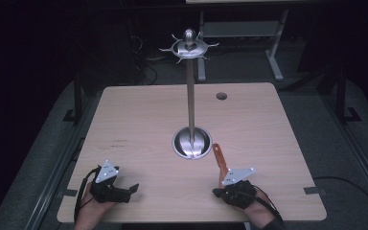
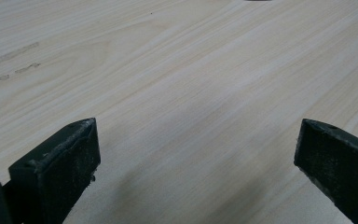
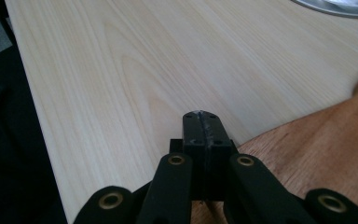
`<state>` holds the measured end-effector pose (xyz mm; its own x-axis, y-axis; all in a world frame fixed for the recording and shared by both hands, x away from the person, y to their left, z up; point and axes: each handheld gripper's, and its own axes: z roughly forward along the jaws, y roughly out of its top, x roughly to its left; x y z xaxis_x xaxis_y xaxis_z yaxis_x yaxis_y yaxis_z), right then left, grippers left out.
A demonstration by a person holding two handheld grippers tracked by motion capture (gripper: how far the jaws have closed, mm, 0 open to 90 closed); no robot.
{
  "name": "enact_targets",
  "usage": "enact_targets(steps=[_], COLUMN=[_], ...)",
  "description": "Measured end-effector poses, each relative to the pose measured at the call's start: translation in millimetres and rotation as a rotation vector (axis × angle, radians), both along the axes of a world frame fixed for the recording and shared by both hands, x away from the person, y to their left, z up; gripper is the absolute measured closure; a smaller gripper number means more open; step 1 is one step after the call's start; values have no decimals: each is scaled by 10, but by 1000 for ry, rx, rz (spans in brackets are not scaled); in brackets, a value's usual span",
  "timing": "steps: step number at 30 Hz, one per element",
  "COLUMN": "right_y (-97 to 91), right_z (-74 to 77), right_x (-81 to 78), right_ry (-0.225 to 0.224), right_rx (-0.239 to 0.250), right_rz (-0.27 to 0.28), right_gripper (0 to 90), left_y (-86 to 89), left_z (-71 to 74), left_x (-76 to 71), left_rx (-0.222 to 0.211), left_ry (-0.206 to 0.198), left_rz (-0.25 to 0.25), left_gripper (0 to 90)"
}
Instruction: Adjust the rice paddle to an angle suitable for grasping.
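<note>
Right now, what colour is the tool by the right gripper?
Orange tool, clearest in the high view.

Orange-brown wooden spatula [image 1: 219,159] flat on table, just beside stand's round base, handle toward person.

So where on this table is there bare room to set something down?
The pale wooden table is bare across its left half, between the silver metal stand and the left edge, and at far right below the round cable hole. It is crowded near the right hand-held gripper, beside the orange wooden-looking handle and the stand's base.
</note>
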<state>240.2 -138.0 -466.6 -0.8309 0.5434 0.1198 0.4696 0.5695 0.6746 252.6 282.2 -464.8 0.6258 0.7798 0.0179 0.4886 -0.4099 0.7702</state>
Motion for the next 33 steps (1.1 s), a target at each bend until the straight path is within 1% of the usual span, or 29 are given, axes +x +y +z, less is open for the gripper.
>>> enact_targets(steps=[1, 5, 6, 9, 15, 18, 19, 23, 25, 26, 27, 28, 29, 31, 32, 33], right_y=[-30, -145, -203, -258, -429, -509, -532, -626, -681, -702, -728, -751, -777, -807, -818, -830], right_z=[-1, 7, 7, 6, 11, 10, 12, 24, 30, 31, 28, 31, 26, 27, 23, 28], right_x=[1, -28, -38, -43, -55, -47, -46, -36, -23, -18, -7, -4, 7, 18, 26, 28], right_ry=[-8, 3, 2, 4, 3, -5, -4, -4, -7, -9, -19, -12, -15, -10, -16, -11], right_rx=[-2, -1, -2, -2, -5, 0, 0, 1, 10, 7, 4, 2, 5, 0, 3, 0], right_rz=[2, -32, -46, -54, -97, -115, -120, -145, -167, -170, -176, -185, -194, -203, -205, -214], right_gripper=[894, 894, 894, 894, 894, 894, 894, 894, 894, 894, 895, 894, 894, 895, 894, 894], left_y=[-1, -6, -6, -1, -7, -10, -14, 2, -3, -10, -12, -17, -17, -15, -12, -10], left_z=[0, 0, 0, 1, 0, -1, -2, 0, -4, -8, -7, -8, -6, -7, -8, -6], left_x=[-1, -3, -2, -4, -7, -7, -13, -5, -3, -2, -4, -7, -8, -7, -4, -4], left_rx=[0, 2, 2, 4, -3, -2, -11, 5, 2, -5, -1, -5, -3, -5, -6, -2], left_ry=[0, -1, 0, 2, -1, 0, 4, 2, 1, -1, 3, 7, 9, 6, -1, 2], left_rz=[0, 0, 0, 0, 3, 4, 9, 0, 0, 3, 0, 1, 1, 3, 4, 3], left_gripper=[0, 0, 0, 0, 0, 0, 0, 0, 0, 0, 0, 0, 0, 0, 0, 0])
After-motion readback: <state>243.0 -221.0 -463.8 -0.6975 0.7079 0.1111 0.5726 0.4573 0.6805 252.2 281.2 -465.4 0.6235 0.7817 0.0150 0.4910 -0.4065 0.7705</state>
